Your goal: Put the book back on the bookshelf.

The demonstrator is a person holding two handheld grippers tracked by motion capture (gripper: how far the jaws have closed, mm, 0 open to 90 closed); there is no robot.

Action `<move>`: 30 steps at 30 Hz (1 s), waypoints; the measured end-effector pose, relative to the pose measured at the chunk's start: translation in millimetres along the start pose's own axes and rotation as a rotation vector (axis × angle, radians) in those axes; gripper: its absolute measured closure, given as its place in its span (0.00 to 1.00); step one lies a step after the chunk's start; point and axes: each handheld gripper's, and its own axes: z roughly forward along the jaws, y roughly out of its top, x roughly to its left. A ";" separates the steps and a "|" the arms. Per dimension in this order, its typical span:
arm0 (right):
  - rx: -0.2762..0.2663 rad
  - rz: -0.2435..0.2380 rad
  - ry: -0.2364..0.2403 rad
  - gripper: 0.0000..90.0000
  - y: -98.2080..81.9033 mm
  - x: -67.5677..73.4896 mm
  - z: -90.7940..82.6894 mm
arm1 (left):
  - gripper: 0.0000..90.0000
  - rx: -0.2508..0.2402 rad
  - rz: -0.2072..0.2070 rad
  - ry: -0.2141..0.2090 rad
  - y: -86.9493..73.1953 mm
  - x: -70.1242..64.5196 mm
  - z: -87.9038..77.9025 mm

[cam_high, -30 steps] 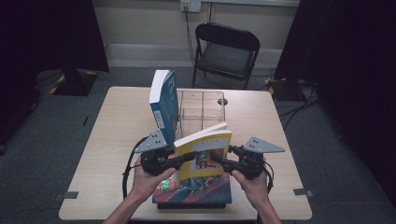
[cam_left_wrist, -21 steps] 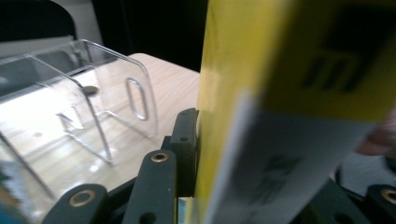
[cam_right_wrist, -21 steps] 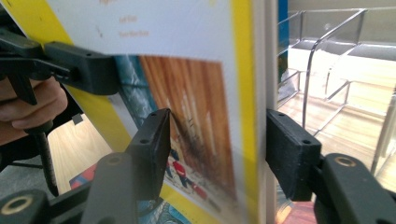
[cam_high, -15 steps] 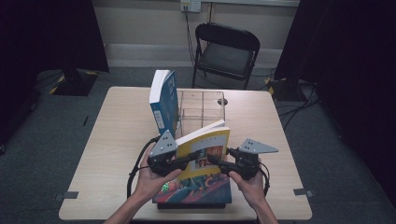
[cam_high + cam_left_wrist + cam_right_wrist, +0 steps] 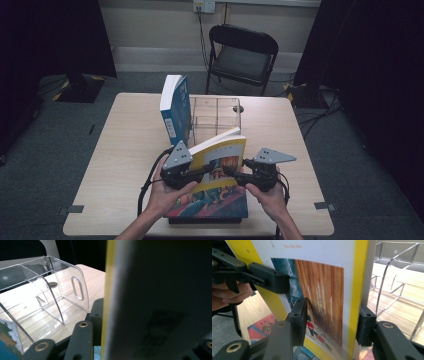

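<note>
The yellow-covered book [image 5: 220, 162] is held raised and tilted at the near middle of the table [image 5: 125, 150], directly above a colourful book [image 5: 210, 202] that lies flat at the near edge, and just in front of the clear acrylic organizer [image 5: 216, 114]. The left gripper [image 5: 200, 171] clamps the yellow-covered book's left side; in the left gripper view the book's yellow edge [image 5: 107, 302] runs between the black jaws, which are pressed against it. The right gripper [image 5: 239, 175] stands at the book's right edge; in the right gripper view its two jaws sit on either side of the book [image 5: 319, 297], one pad over the cover illustration and the other behind the page block, and they have just been closing with the book between them; both pads appear to bear on it. The left gripper [image 5: 269, 281] also shows there, pinching the far side of the cover. Compared with a second ago, the book sits at nearly the same place and tilt, and the grey plate on the left gripper has tipped more upright. A blue book [image 5: 176, 112] stands upright against the organizer's left wall, unchanged. A black folding chair [image 5: 242, 57] stands beyond the table
</note>
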 end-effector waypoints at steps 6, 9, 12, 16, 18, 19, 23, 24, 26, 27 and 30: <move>0.008 0.027 -0.008 0.57 -15.3 -3.6 0.8 | 0.80 -0.003 0.033 0.001 -1.0 -6.8 -0.8; 0.007 0.028 -0.016 0.56 -17.2 -2.5 2.8 | 0.79 -0.010 0.016 -0.001 -1.0 -4.5 -0.2; 0.015 0.024 -0.022 0.55 -14.9 -1.7 5.0 | 0.74 -0.019 -0.011 -0.007 -1.1 -2.4 0.7; 0.013 0.023 -0.027 0.53 -13.6 -1.7 7.4 | 0.82 -0.008 -0.004 0.019 -0.9 -2.0 0.2; 0.007 0.014 -0.037 0.48 -13.5 0.1 9.6 | 0.83 -0.010 -0.008 0.014 -1.0 -2.0 0.2; 0.007 0.014 -0.037 0.48 -13.5 0.1 9.6 | 0.83 -0.011 -0.009 0.012 -1.2 -1.3 0.0; 0.027 0.043 -0.030 0.36 -14.4 -1.4 8.6 | 0.84 -0.022 -0.021 0.014 -3.7 0.3 -4.0; 0.036 0.057 -0.043 0.33 -18.1 -4.6 6.2 | 0.84 -0.021 -0.028 0.027 -4.2 1.2 -5.6; 0.038 0.077 -0.053 0.32 -23.0 -7.9 4.0 | 0.84 -0.028 -0.047 0.040 -5.3 4.0 -7.2; 0.051 0.086 -0.062 0.30 -26.0 -10.2 2.6 | 0.84 -0.032 -0.068 0.039 -5.6 6.7 -7.8; 0.079 0.104 -0.094 0.27 -33.5 -17.5 -4.9 | 0.84 -0.032 -0.098 0.049 -6.4 11.9 -10.0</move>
